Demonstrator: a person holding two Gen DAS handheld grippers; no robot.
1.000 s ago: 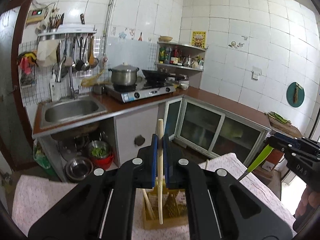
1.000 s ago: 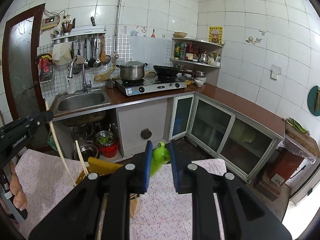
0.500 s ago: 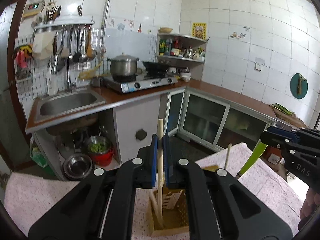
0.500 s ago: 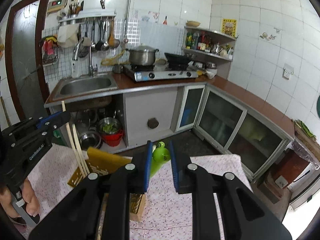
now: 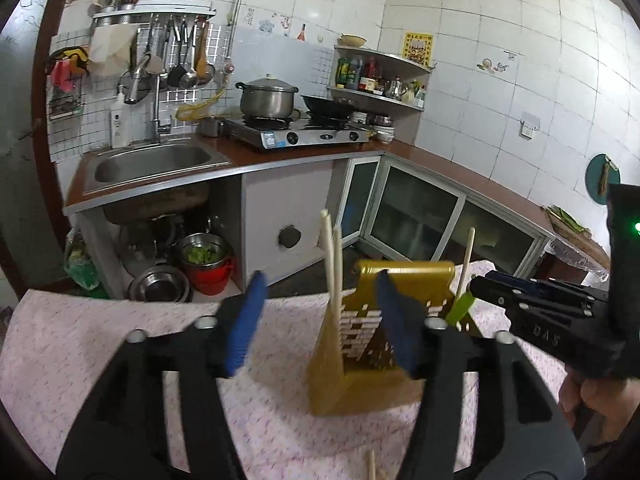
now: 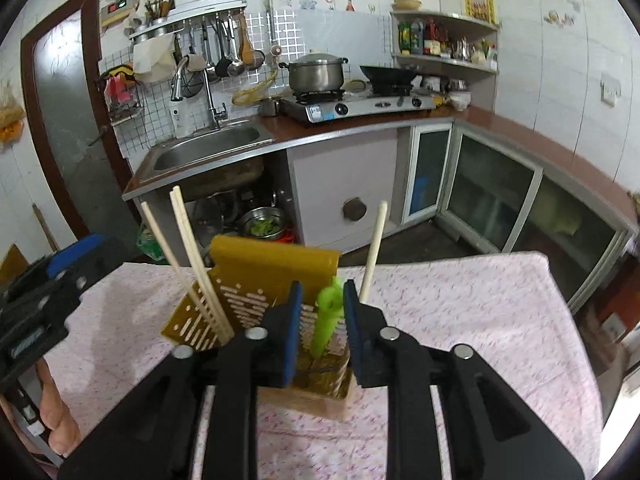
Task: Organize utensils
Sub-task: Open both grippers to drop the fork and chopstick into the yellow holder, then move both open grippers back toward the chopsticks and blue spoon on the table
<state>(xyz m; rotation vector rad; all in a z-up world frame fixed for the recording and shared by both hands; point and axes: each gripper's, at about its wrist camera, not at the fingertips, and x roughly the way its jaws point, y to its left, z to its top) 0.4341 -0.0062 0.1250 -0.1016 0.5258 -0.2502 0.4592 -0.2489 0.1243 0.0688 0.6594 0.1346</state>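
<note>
both sets of fingers have just been opening; the left gripper point(image 5: 320, 316) now stands wide, its blue pads point(image 5: 244, 320) blurred and well apart, with nothing pressed between them; the pair of pale chopsticks point(image 5: 333, 264) stands free in the gap between the pads, leaning in the left end of the yellow utensil holder point(image 5: 360, 376), touching neither pad. the right gripper point(image 6: 319, 312) is parted only a little; the green-handled utensil point(image 6: 326, 320) stands upright between its blue pads point(image 6: 290, 332), with a sliver of space showing on each side of the handle, so the pads do not press on it; its lower end goes down into the holder's middle part, though which slot cannot be told.

the holder point(image 6: 256, 280) sits on a table covered with a pink flecked cloth point(image 6: 460, 312); its tall back panel has rows of slots, and its wooden-looking base rests on the cloth. a third single chopstick point(image 6: 374, 248) leans out of the holder's right end, beside the green handle; in the left wrist view this stick point(image 5: 466, 258) rises just behind the right gripper's tip point(image 5: 484, 285). in the right wrist view the chopstick pair point(image 6: 192, 264) slants up out of the holder's left side, near the left gripper point(image 6: 76, 260) at the frame edge. a hand point(image 6: 54, 412) grips the left tool from below; another hand point(image 5: 596, 400) holds the right one. behind the table are a steel sink point(image 5: 152, 160), a pot point(image 5: 270, 96) on a gas stove point(image 5: 296, 134), and glass-fronted cabinets point(image 5: 420, 216).
</note>
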